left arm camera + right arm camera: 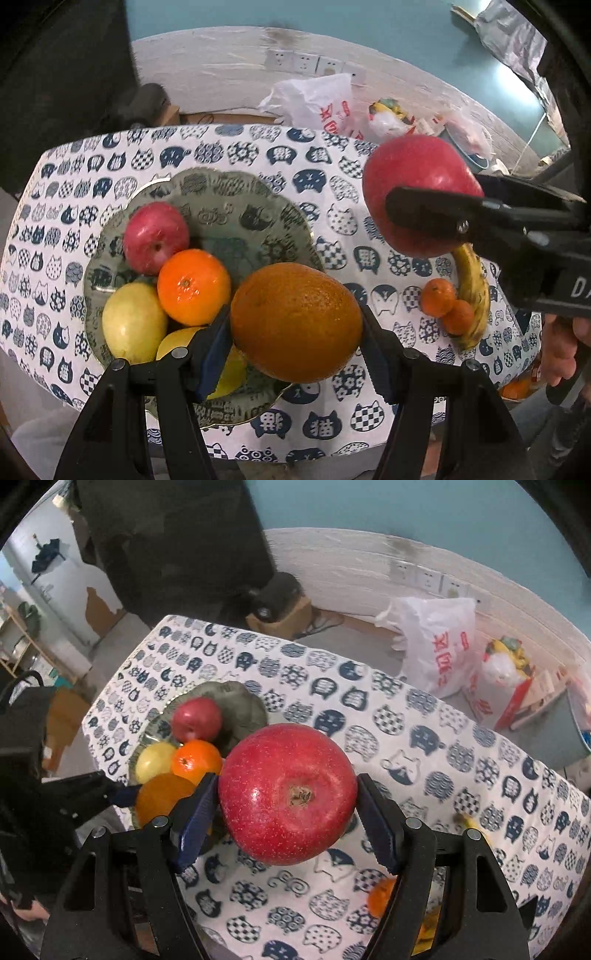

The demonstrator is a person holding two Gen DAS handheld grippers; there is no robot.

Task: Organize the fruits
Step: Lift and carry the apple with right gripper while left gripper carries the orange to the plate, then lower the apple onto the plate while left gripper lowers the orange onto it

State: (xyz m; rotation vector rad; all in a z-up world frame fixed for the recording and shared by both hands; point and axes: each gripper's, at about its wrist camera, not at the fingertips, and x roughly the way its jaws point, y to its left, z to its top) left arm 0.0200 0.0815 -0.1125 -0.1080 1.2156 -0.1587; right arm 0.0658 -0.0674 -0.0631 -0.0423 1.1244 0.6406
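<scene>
Left gripper [296,322]: jaws clenched on a large orange [295,322], held in the air over the near rim of the plate [236,199]. Right gripper [287,801]: jaws clenched on a big red apple [287,794], held above the tabletop [424,716] beside the plate, clear of the cloth. The plate sits toward the left edge of the tabletop and carries a small red apple [155,236], a small orange [194,286] and two yellow fruits [133,321], all touching. Near the right edge lie a banana [474,295] and two mandarins [439,297], the mandarins touching the banana.
</scene>
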